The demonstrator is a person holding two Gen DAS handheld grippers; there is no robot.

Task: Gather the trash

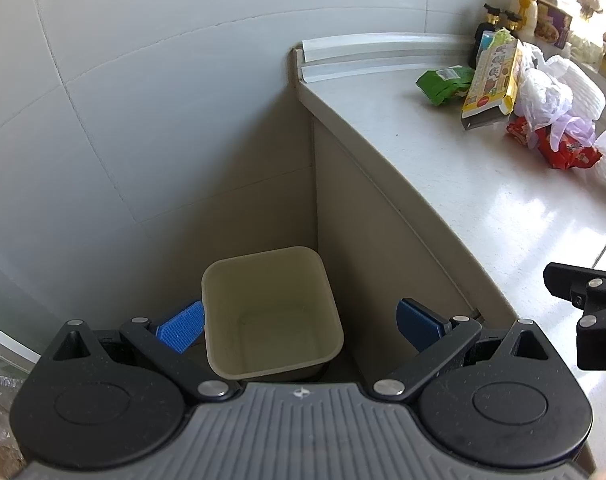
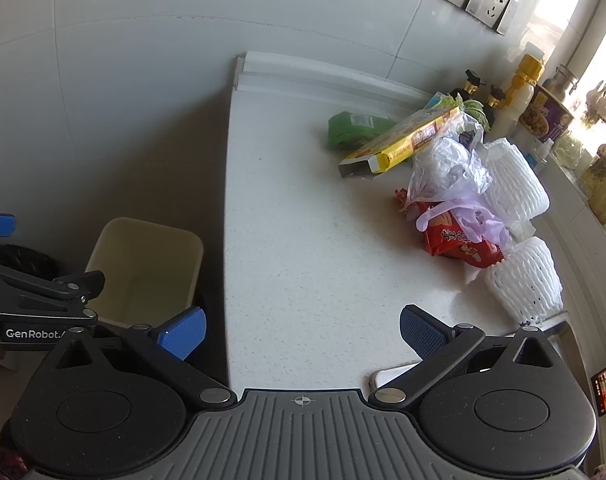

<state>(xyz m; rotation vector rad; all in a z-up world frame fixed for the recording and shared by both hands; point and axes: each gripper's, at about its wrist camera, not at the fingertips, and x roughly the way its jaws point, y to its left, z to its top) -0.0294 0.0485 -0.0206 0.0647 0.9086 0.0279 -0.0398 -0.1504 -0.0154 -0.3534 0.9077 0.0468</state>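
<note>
The fingers [image 1: 181, 330] of the left gripper [image 1: 301, 326] are spread wide and hold nothing; they hang above a cream bin [image 1: 271, 312] that stands on the floor in the corner between the tiled wall [image 1: 123, 100] and the side of the tabletop [image 1: 443, 168]; the fingers [image 2: 183, 336] of the right gripper [image 2: 303, 334] are likewise spread and empty, poised over the near edge of the tabletop; the trash lies in a loose heap toward the far right of that surface: a green packet [image 2: 355, 126], a long yellow box [image 2: 407, 140] leaning across it, a crumpled clear bag [image 2: 447, 172], a red wrapper [image 2: 459, 242] partly under the bag, and white foam netting [image 2: 515, 184] beside them; bottles [image 2: 523, 84] stand behind, against the wall.
</note>
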